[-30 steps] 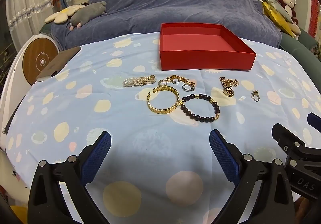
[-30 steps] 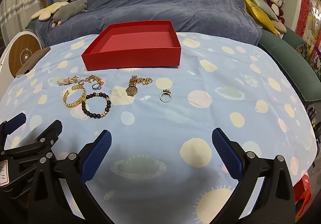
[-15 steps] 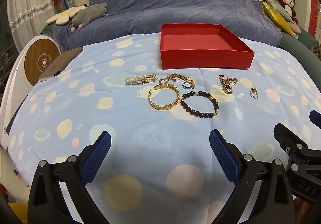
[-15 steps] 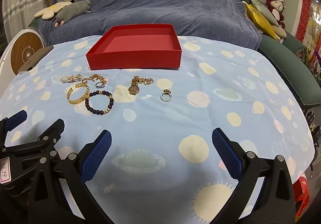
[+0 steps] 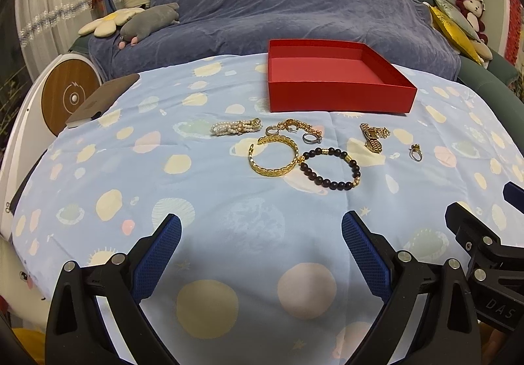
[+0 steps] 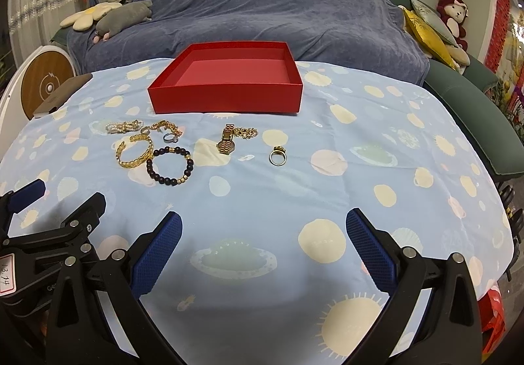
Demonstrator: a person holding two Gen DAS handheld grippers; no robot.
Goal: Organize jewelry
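An empty red box (image 5: 340, 96) (image 6: 226, 96) stands at the back of the table. In front of it lie a pearl bracelet (image 5: 235, 127) (image 6: 123, 127), a gold chain with a small ring (image 5: 294, 126), a silver ring (image 5: 310, 137) (image 6: 170, 137), a gold bangle (image 5: 274, 159) (image 6: 135, 151), a dark bead bracelet (image 5: 330, 169) (image 6: 170, 166), a gold watch (image 5: 373, 137) (image 6: 229, 138) and a gold ring (image 5: 416, 153) (image 6: 277, 156). My left gripper (image 5: 261, 244) and right gripper (image 6: 264, 240) are both open and empty, near the front edge.
The table wears a light blue spotted cloth (image 6: 360, 149). Behind it is a sofa under a blue-grey throw (image 5: 288, 5) with plush toys. A dark flat object (image 5: 101, 100) lies at the table's left edge beside a round white and wooden device (image 5: 65, 96).
Both grippers have drawn back and up slightly, so the box and jewelry look a little farther away. Nothing on the table has moved.
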